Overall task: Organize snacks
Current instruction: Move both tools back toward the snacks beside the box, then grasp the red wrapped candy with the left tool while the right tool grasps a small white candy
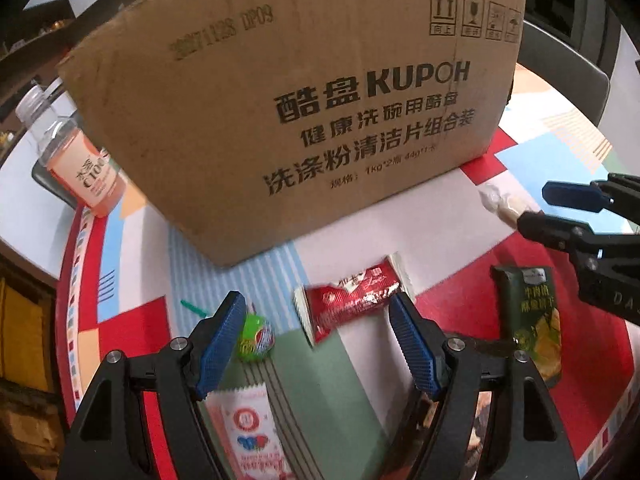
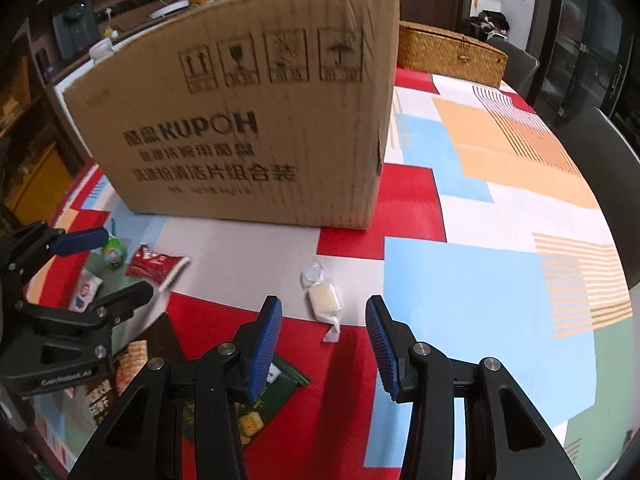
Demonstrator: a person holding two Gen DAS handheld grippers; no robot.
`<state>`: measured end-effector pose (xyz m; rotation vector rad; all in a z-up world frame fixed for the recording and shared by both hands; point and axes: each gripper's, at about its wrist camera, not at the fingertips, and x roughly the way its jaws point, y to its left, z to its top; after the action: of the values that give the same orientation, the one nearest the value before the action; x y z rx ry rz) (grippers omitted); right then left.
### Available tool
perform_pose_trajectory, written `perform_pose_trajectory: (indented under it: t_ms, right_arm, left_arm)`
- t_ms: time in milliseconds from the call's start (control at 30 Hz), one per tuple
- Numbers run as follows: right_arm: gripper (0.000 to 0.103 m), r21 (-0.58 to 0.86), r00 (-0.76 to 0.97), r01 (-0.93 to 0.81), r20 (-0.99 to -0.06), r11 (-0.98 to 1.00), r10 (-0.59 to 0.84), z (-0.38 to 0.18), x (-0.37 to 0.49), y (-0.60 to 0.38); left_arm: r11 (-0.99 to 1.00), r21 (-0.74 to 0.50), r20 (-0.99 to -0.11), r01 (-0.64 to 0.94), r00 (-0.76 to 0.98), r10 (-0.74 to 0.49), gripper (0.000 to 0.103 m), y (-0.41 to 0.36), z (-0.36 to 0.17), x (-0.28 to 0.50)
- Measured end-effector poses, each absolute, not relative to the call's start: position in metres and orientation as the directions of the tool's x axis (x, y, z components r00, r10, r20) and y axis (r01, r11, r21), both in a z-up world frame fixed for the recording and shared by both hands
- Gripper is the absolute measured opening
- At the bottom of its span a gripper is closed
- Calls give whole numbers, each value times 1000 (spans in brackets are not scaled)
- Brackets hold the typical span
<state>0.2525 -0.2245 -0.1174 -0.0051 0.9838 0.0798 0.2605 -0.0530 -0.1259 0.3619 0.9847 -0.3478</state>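
A red snack packet (image 1: 352, 300) (image 2: 156, 264) lies on the tablecloth in front of a tall cardboard box (image 1: 288, 100) (image 2: 248, 120). My left gripper (image 1: 318, 298) (image 2: 127, 262) hovers over it, open, its fingertips on either side of the packet without touching it. A green round candy (image 1: 256, 338) (image 2: 114, 254) sits by its left finger, and a white and red packet (image 1: 248, 420) lies beneath. My right gripper (image 2: 323, 302) (image 1: 534, 206) is open above a white wrapped candy (image 2: 322, 298) (image 1: 500, 204), holding nothing. A dark green packet (image 1: 532, 320) (image 2: 260, 400) lies between the two grippers.
A bottle of orange drink (image 1: 76, 160) stands left of the box. A wicker basket (image 2: 452, 52) sits behind the box on the right. A cracker packet (image 2: 132, 360) lies near the front edge. The patterned tablecloth (image 2: 500, 240) stretches right, with a dark chair (image 2: 600, 140) beyond it.
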Motion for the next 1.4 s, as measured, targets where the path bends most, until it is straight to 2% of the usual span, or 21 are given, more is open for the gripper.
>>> perform_pose_trajectory:
  t_ms: [233, 300, 333, 433, 667, 1067, 1133, 1267, 1367, 1400]
  right_arm:
    - [44, 76, 521, -62, -848, 995, 97, -128, 258, -229]
    - [41, 90, 518, -62, -848, 994, 109, -130, 260, -230]
    - [36, 91, 517, -62, -849, 994, 110, -131, 260, -230]
    - [35, 94, 518, -68, -848, 993, 116, -134, 262, -230]
    - [20, 98, 522, -73, -844, 993, 121, -135, 270, -232]
    - [19, 102, 558, -92, -819, 990, 136, -121, 265, -229]
    - [19, 104, 571, -97, -809, 990, 141, -114, 262, -229]
    - [19, 107, 594, -107, -791, 988, 150, -103, 256, -227]
    - [20, 107, 608, -114, -779, 988, 155, -96, 253, -225]
    - [19, 106, 610, -117, -777, 987, 156, -95, 253, -224]
  left_arm:
    - [874, 140, -847, 465, 514, -137, 73, -60, -126, 271]
    - [876, 133, -851, 463, 507, -139, 70, -60, -126, 274]
    - [880, 115, -856, 462, 496, -148, 68, -60, -127, 275]
    - [885, 66, -868, 461, 464, -177, 54, -58, -130, 278]
    - [892, 2, -877, 452, 430, -216, 23, -54, -133, 277]
    - [900, -1, -849, 435, 475, -231, 22, -60, -109, 257]
    - [901, -2, -838, 433, 491, -238, 17, -59, -100, 252]
    - [900, -6, -821, 435, 512, -253, 16, -57, -89, 247]
    - [898, 13, -823, 440, 515, -241, 18, -57, -89, 244]
    - [900, 13, -824, 436, 515, -238, 22, -57, -92, 246]
